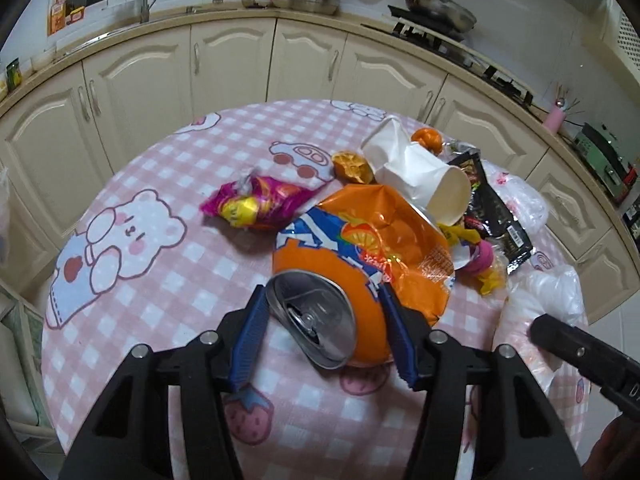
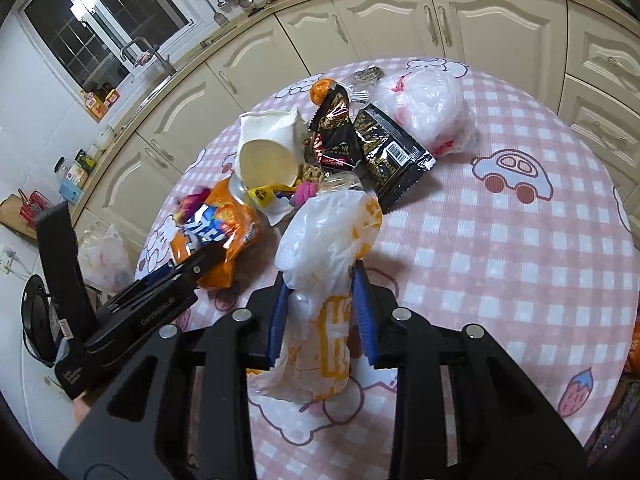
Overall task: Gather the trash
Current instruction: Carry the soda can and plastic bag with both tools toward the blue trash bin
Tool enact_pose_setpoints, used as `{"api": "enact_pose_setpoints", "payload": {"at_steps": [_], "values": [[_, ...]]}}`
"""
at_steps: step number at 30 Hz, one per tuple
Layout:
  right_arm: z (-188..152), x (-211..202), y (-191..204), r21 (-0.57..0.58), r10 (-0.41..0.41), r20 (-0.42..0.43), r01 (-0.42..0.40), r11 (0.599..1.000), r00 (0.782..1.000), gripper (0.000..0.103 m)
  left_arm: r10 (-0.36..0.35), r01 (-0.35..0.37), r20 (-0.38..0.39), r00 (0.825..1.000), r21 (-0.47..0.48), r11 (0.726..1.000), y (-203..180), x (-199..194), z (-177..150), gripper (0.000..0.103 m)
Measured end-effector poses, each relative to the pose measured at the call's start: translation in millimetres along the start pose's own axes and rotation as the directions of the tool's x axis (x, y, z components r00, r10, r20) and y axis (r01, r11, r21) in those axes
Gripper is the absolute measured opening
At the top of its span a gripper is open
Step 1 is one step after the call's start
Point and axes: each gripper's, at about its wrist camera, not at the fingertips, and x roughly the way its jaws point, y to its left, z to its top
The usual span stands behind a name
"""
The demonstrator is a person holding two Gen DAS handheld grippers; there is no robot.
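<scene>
Trash is lying heaped on the pink checked table point(image 1: 160, 248); the left gripper point(image 1: 324, 316) is clamping a crushed orange soda can point(image 1: 344, 272), its silver top facing the camera, the can sitting squarely between the blue pads; the right gripper point(image 2: 320, 312) is pinching a white and yellow plastic bag point(image 2: 324, 240), bunched between its pads, just beside a black snack wrapper point(image 2: 388, 152) and a crumpled paper cup point(image 2: 268, 156).
</scene>
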Motion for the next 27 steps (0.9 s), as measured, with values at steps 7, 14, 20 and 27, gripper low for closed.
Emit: {"api": "enact_pose_setpoints", "payload": {"at_steps": [7, 14, 20, 27], "values": [[-2, -15, 0, -0.013, 0.028, 0.039, -0.028, 1.0, 0.999, 0.028, -0.006, 0.005, 0.035, 0.999, 0.025, 1.0, 4, -12, -14, 0.054], [-6, -34, 4, -0.062, -0.009, 0.097, 0.015, 0.998, 0.995, 0.028, -0.008, 0.004, 0.089, 0.996, 0.044, 0.999, 3, -40, -22, 0.054], [-5, -58, 2, -0.085, -0.055, 0.169, 0.07, 0.994, 0.984, 0.028, -0.006, -0.007, 0.138, 0.99, 0.091, 0.996, -14, -68, -24, 0.054], [-9, -94, -23, -0.051, -0.089, 0.246, 0.105, 0.993, 0.965, 0.028, -0.046, 0.014, 0.189, 0.981, 0.167, 0.986, -56, -96, -22, 0.054]]}}
